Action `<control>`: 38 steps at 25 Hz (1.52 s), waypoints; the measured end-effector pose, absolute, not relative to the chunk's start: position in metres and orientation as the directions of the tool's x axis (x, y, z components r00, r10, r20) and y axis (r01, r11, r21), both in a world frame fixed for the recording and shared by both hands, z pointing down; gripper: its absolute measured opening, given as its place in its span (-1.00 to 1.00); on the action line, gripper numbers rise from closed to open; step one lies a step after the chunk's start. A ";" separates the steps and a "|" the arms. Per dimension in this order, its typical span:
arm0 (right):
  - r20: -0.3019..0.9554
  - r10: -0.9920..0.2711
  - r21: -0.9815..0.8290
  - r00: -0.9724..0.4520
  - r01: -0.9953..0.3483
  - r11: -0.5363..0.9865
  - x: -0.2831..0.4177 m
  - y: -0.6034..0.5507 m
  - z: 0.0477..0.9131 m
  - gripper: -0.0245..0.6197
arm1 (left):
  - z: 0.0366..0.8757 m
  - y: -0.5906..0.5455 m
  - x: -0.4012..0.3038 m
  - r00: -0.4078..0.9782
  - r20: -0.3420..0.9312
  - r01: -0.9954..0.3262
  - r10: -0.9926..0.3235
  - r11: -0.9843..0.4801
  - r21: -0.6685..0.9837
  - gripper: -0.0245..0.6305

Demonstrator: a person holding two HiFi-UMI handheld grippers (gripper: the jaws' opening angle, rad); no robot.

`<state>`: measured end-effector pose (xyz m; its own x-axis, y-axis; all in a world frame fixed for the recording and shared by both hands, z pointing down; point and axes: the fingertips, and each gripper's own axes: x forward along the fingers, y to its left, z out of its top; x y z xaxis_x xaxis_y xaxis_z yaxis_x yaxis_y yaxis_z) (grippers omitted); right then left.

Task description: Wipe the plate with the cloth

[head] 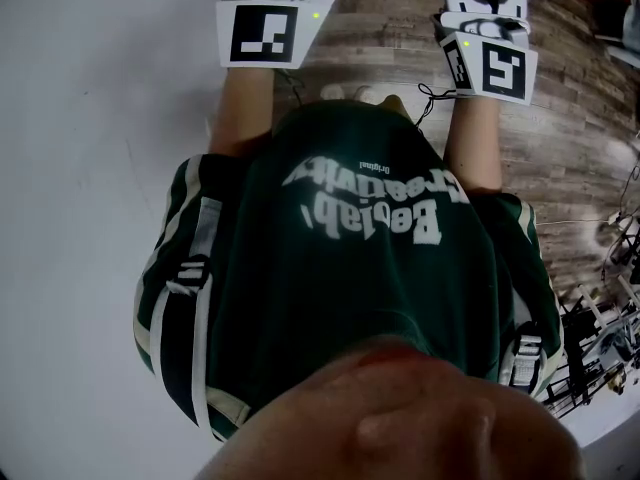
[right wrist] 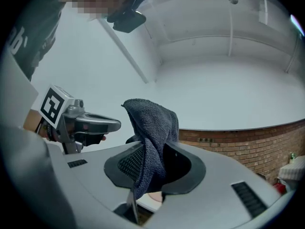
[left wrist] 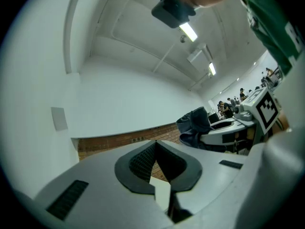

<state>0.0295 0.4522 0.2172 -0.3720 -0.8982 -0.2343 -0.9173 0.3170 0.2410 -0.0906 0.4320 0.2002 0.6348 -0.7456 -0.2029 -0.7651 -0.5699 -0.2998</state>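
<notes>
A dark grey cloth (right wrist: 152, 128) hangs pinched in my right gripper (right wrist: 150, 151), which is shut on it; the cloth drapes over the jaws and hides where they meet. The left gripper view shows the same cloth (left wrist: 195, 125) bunched at the right gripper's tip. My left gripper (left wrist: 155, 144) is shut, with its dark pads meeting and nothing between them. In the head view only the marker cubes (head: 262, 28) (head: 490, 63) show, held out in front of a green shirt (head: 350, 268). Both grippers point at a white wall and ceiling. No plate is in any view.
A wood-plank floor (head: 560, 148) lies under me, with a white surface (head: 90, 168) to the left. Cables and metal gear (head: 600, 338) crowd the right edge. A brick strip (right wrist: 248, 142) runs along the wall's base. Several people (left wrist: 233, 101) are far off.
</notes>
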 end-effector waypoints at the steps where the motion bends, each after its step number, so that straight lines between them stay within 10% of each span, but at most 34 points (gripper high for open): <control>1: -0.235 -0.898 0.235 -0.373 -0.918 0.319 0.030 0.452 0.217 -0.63 | 0.200 0.432 -0.091 0.633 -0.203 -0.767 -0.748 -0.568 -0.298 -0.92; 38: -0.230 -0.839 0.171 -0.493 -0.869 0.464 0.077 0.460 0.256 -0.61 | 0.224 0.438 -0.048 0.551 -0.205 -0.820 -0.809 -0.480 -0.311 -0.92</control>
